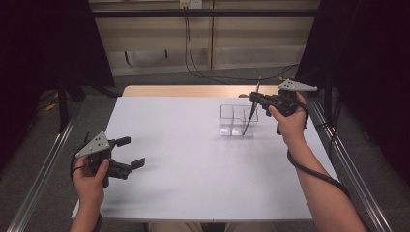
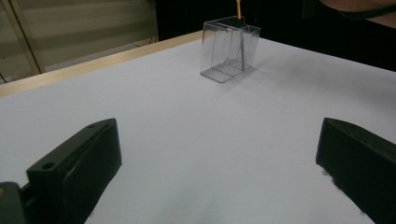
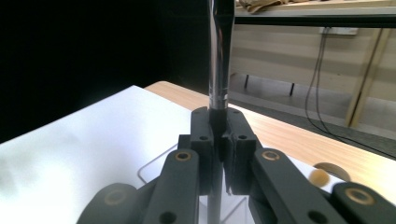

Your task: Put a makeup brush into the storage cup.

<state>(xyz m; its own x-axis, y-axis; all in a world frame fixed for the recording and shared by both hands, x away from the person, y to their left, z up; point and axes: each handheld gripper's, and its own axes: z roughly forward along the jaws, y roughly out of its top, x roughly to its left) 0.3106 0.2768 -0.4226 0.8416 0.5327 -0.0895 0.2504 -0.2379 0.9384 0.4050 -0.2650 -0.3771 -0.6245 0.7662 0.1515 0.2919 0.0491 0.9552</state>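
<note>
A clear plastic box (image 1: 227, 119) with a divider stands on the white table (image 1: 193, 164) at the far right. A slim dark metal utensil (image 1: 251, 113) leans with its lower end inside the box's right-hand compartment. My right gripper (image 1: 255, 98) is shut on its upper shaft above the box. In the right gripper view the shiny shaft (image 3: 218, 70) rises from between the closed jaws of my right gripper (image 3: 219, 116), with the box's rim (image 3: 154, 167) below. My left gripper (image 1: 133, 152) rests open at the near left, nothing between its jaws. From there the left gripper (image 2: 217, 135) faces the box (image 2: 229, 51).
A bare wooden strip (image 1: 193, 91) borders the table's far edge. Metal rails (image 1: 43, 164) run along both sides of the table. Cables (image 1: 212, 75) lie on the floor behind it. Dark curtains hang at the left and right.
</note>
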